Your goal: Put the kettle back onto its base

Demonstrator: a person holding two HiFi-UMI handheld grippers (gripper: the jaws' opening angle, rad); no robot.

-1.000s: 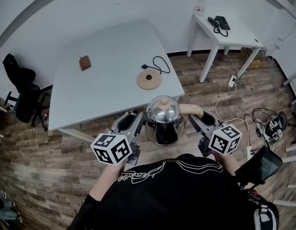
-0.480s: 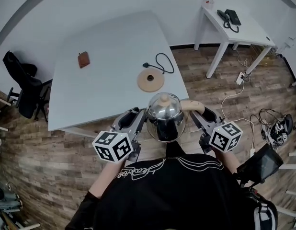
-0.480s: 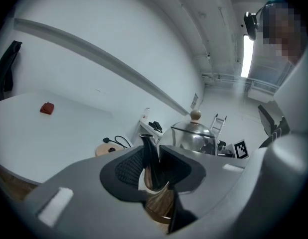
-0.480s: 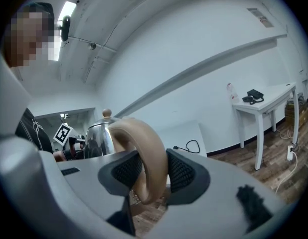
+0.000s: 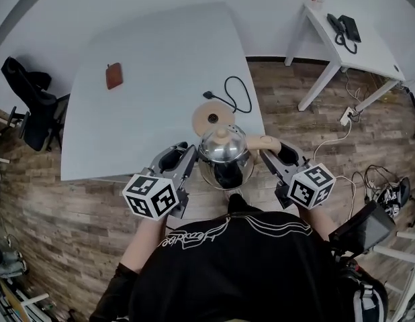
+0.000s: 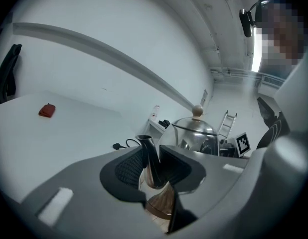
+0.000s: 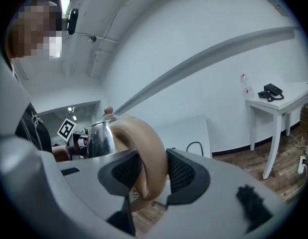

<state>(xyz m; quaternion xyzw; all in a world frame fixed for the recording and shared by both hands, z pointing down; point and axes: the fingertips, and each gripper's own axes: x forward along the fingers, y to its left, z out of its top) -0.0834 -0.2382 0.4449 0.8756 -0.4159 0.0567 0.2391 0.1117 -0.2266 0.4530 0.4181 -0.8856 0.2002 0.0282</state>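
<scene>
The kettle (image 5: 223, 150) is glossy polished metal, its handle (image 7: 149, 151) smooth and matt.

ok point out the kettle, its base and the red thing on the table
kettle (image 5: 224, 151), head view, shiny lid dome
base (image 5: 209, 115), head view, round top face
red thing (image 5: 114, 76), head view, its middle

Kettle (image 5: 224, 151) underside out of sight; small reddish object (image 5: 114, 76) on table (image 5: 147, 113) unidentifiable.
</scene>
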